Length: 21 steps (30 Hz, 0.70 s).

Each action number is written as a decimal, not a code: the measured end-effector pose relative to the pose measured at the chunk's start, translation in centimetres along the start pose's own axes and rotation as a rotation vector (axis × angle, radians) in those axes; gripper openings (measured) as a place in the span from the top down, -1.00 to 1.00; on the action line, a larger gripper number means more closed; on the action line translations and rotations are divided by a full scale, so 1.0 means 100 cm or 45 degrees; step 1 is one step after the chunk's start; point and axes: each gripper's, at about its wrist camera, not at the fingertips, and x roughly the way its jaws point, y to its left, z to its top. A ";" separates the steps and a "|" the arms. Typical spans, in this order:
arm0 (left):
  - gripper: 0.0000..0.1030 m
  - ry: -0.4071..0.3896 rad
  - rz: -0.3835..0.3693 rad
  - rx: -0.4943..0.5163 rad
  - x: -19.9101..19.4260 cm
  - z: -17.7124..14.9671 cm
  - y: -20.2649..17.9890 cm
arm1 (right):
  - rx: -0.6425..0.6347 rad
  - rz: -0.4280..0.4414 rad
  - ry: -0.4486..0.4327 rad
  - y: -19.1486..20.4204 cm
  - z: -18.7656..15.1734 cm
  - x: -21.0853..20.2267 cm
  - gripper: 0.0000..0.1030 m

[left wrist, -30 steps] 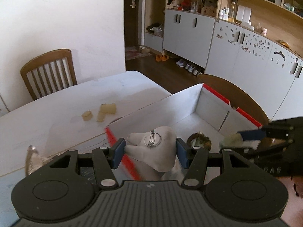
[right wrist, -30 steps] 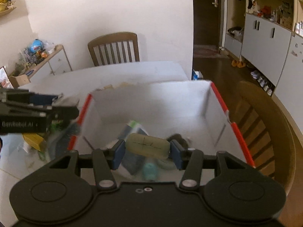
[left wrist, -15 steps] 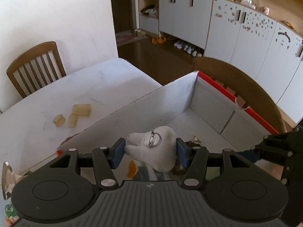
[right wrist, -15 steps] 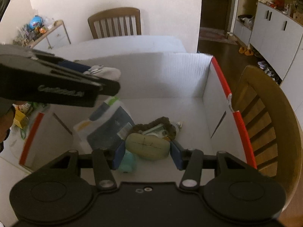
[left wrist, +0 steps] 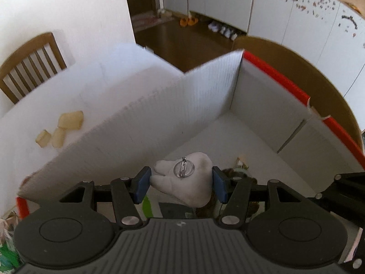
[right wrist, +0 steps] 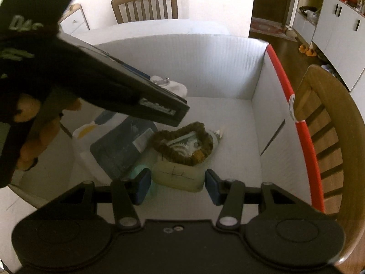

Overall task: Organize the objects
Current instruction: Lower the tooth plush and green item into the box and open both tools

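Observation:
My left gripper [left wrist: 181, 185] is shut on a white tooth-shaped plush brooch [left wrist: 184, 180] with a metal pin, held over the inside of a white box with red rims [left wrist: 205, 105]. The brooch also shows in the right wrist view [right wrist: 175, 86]. My right gripper [right wrist: 178, 183] stands over the box [right wrist: 282, 86]; the jaws look slightly parted from the pale yellow soap-like bar [right wrist: 178, 178] between them. In the box lie a brown scrunchie [right wrist: 182, 143], a dark blue packet [right wrist: 121, 148] and a teal object [right wrist: 139, 171].
Three pale yellow blocks [left wrist: 59, 129] lie on the white table [left wrist: 79, 96] left of the box. A wooden chair [left wrist: 29, 66] stands at the far side and another [right wrist: 326, 141] right of the box. White cabinets [left wrist: 285, 11] line the room.
Both grippers have moved further over and down into the box. The right jaws look to have parted slightly from the yellow bar. The left gripper still holds the brooch.

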 end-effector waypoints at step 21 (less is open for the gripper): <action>-0.31 0.110 -0.017 -0.049 0.005 -0.013 0.008 | 0.031 0.020 0.015 -0.006 -0.001 0.002 -0.18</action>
